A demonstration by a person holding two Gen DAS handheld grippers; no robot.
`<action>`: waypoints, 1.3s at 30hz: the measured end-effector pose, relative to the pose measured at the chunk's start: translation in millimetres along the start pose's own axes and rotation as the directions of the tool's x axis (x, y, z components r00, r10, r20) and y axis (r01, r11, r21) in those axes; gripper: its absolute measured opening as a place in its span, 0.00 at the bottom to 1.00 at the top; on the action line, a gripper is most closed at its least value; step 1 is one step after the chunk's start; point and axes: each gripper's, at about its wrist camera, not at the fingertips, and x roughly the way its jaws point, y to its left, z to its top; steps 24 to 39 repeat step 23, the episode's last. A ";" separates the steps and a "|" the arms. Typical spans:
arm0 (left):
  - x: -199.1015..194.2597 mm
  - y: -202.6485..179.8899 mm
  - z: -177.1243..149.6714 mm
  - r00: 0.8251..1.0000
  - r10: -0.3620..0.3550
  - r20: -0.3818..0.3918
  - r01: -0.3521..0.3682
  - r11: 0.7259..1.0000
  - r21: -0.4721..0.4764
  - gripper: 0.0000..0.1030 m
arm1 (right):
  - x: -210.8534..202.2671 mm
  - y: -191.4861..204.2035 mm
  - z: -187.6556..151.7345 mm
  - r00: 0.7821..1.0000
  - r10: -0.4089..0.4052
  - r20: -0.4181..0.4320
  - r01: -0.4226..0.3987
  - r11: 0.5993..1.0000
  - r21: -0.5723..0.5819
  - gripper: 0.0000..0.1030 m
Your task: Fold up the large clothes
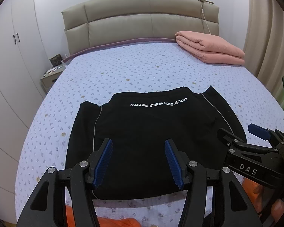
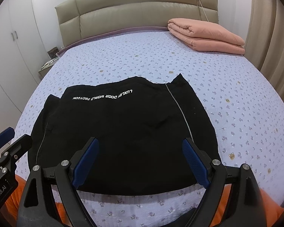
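Note:
A black garment (image 1: 151, 132) with white lettering and thin grey piping lies flat on the near part of the bed, folded into a rough rectangle; it also shows in the right wrist view (image 2: 123, 128). My left gripper (image 1: 138, 143) is open and empty, held above the garment's near half. My right gripper (image 2: 141, 141) is open and empty, also above the near half. The right gripper (image 1: 242, 130) shows at the right edge of the left wrist view, and the left gripper (image 2: 13, 134) at the left edge of the right wrist view.
The bed (image 1: 142, 70) has a lilac flowered cover. A folded pink quilt (image 1: 208, 47) lies at its far right corner by a beige headboard (image 1: 142, 19). A nightstand (image 1: 51, 75) and white wardrobe (image 1: 15, 56) stand left. Curtains (image 1: 270, 37) hang right.

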 end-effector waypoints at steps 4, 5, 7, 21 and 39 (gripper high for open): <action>0.8 0.5 0.7 1.000 0.000 -0.001 0.000 1.000 -0.001 0.57 | 1.9 0.2 -0.6 1.000 0.002 -0.006 -0.002 1.000 -0.003 0.88; 1.3 0.9 0.8 1.000 0.002 -0.002 -0.002 1.000 -0.002 0.57 | 2.0 0.4 -0.6 1.000 0.002 -0.007 -0.002 1.000 -0.004 0.88; 2.5 1.4 1.3 1.000 0.005 -0.005 -0.005 1.000 -0.003 0.57 | 2.1 1.0 -0.8 1.000 0.001 -0.008 -0.001 1.000 -0.007 0.88; -5.4 2.9 3.2 0.969 0.221 0.113 -0.223 0.975 0.004 0.57 | 6.6 2.6 -1.7 1.000 0.001 -0.022 -0.002 1.000 -0.021 0.88; -7.8 5.2 5.0 0.968 0.220 0.123 -0.221 0.975 -0.003 0.57 | 6.7 2.8 -1.3 1.000 0.001 -0.021 -0.001 1.000 -0.020 0.88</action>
